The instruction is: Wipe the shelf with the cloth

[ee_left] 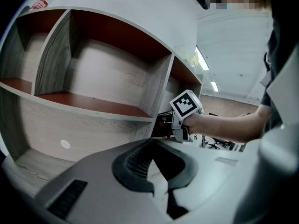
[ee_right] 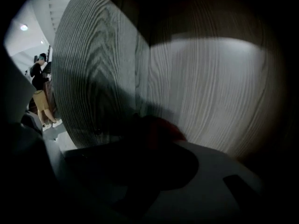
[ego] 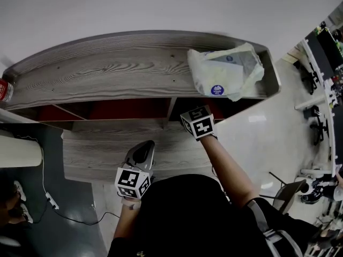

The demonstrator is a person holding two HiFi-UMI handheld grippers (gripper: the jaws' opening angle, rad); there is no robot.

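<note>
1. the shelf (ego: pixel 107 71) is a grey wood-grain unit with a curved top board and open compartments, whose inner boards are red-brown on their upper faces
2. the right gripper (ee_right: pixel 154 130) reaches into the compartment (ego: pixel 225 107) just under the right end of the top board
3. as far as the dim right gripper view shows, its jaws are closed on a dull red lump, the cloth (ee_right: pixel 164 126), which sits against a pale wood-grain panel inside that compartment
4. on the top board, at its right end, lies a crumpled pale yellow plastic bag (ego: pixel 225 71), thin and partly see-through, with a pale packet and a round blue sticker showing in it
5. the left gripper (ee_left: pixel 153 144) is outside the shelf and lower down, its dark curved jaw pads meeting at the tips with nothing between them
6. a bottle (ego: pixel 4 90) with a red label is cut off at the left edge of the top board
7. in the right gripper view the jaw bodies are only a dark mass, and the cloth's edges and weave cannot be made out
8. in the head view the right jaws and the cloth are hidden inside the compartment, and only the gripper's back end and the forearm (ego: pixel 228 165) show
</note>
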